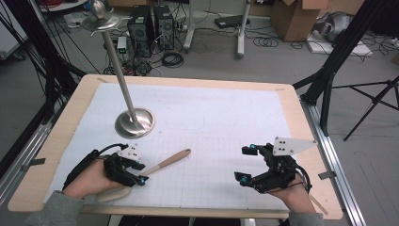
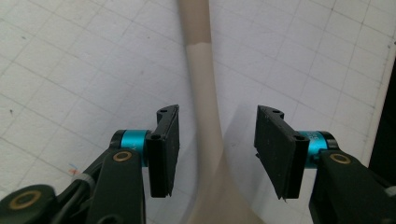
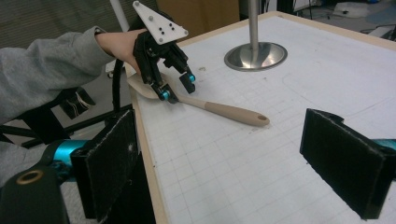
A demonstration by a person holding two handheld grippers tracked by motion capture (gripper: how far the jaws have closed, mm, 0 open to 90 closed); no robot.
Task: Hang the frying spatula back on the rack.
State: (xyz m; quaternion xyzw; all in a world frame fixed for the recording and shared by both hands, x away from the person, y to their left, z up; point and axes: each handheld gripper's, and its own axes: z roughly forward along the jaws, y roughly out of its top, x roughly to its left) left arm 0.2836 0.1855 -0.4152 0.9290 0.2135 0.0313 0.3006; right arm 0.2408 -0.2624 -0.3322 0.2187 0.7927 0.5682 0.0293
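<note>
- The wooden table (image 1: 56, 141) carries a white gridded mat (image 1: 211, 136) over most of its top; past its far edge the floor holds computer towers (image 1: 150, 23), coiled cables and cardboard boxes (image 1: 301, 16).
- A metal stand (image 1: 135, 121) rests on the far left part of the mat, a round base with a thin pole leaning up to a small dish at the top; it is well apart from both grippers and blocks neither.
- The right gripper (image 1: 245, 164) hovers over the near right part of the mat with its jaws spread wide and nothing between them; its own view looks across bare grid between the two black pads (image 3: 343, 163).
- The left gripper (image 1: 140, 173) sits low at the near left corner, straddling the spoon's neck. Its jaws are partway apart, one pad (image 2: 166, 151) on either side of the neck with a gap showing on both sides, so they are not gripping.
- The spoon (image 1: 162, 165), pale bowl and wooden handle, lies flat on the mat: bowl at the near edge under the left hand (image 1: 87, 181), handle pointing toward the middle of the table, its end free.
</note>
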